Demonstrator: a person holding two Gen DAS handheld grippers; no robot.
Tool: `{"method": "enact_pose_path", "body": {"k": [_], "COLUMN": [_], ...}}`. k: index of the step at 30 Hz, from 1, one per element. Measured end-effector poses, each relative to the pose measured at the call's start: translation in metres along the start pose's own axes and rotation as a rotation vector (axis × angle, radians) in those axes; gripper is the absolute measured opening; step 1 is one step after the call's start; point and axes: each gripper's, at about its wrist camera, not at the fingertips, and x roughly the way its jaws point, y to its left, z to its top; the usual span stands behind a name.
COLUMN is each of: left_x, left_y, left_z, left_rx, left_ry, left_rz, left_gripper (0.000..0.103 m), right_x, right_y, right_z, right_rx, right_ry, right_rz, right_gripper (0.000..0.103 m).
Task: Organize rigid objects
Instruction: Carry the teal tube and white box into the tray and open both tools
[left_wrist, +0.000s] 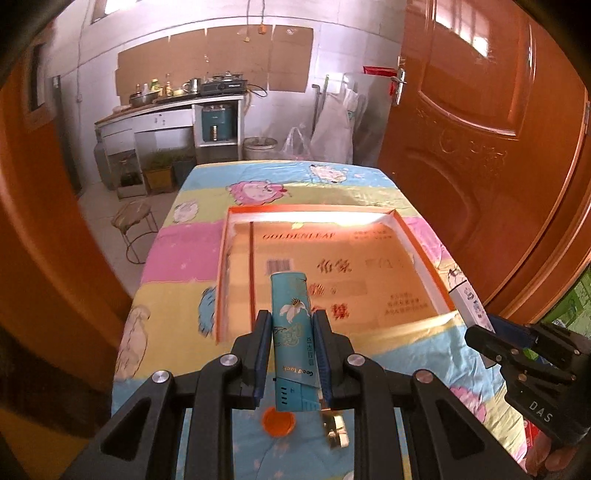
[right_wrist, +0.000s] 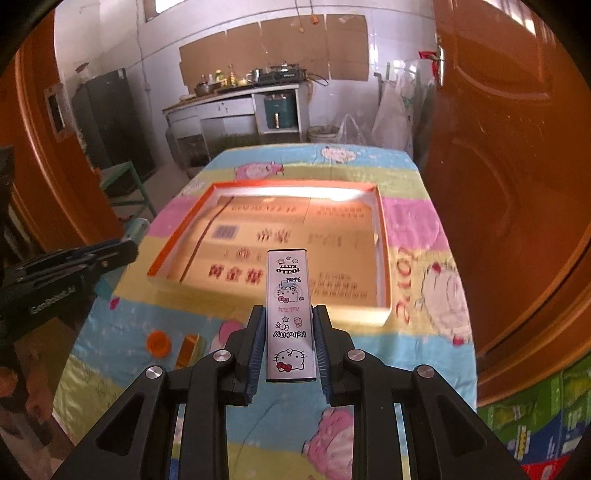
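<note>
Table (left_wrist: 177, 258) under a cartoon-print cloth, bearing at centre an orange-rimmed shallow box (left_wrist: 221, 280) — only printed cardboard lining shows inside. Left gripper (left_wrist: 291, 328) clenched on a teal lighter (left_wrist: 291, 332), which juts toward 12 o'clock past the fingertips, over the box's near edge. Right gripper (right_wrist: 290, 325) clamped on a white Hello Kitty lighter (right_wrist: 290, 314), likewise pointing to 12 o'clock. Orange cap (right_wrist: 158, 343) and gold piece (right_wrist: 188, 349) lie on the cloth at 7 o'clock of the box.
</note>
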Motion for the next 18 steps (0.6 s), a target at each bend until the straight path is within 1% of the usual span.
{"method": "enact_pose_path", "body": {"k": [3,9,14,18], "left_x": [0.011,0.043,0.077,0.105], "left_y": [-0.004,-0.005,-0.006,-0.004], "left_z": [0.018,0.05,0.074,0.084], "left_rx": [0.01,0.019,0.047,0.054], "left_ry": [0.009,0.044,0.08,0.116], "left_rz": [-0.008,-0.027,-0.033,-0.032], "left_gripper": [0.023,0.023,0.023,0.023], "right_x": [0.007,0.033,0.066,0.1], "right_y": [-0.009,-0.022,-0.029,-0.034], "right_z": [0.02,0.056,0.086,0.104], "right_rx": [0.003,0.011,-0.001,0.011], "right_ry": [-0.003,0.021,0.051,0.098], "right_rz": [0.027,0.068,0.1,0.114], "right_gripper": [0.026,0.026,0.026,0.026]}}
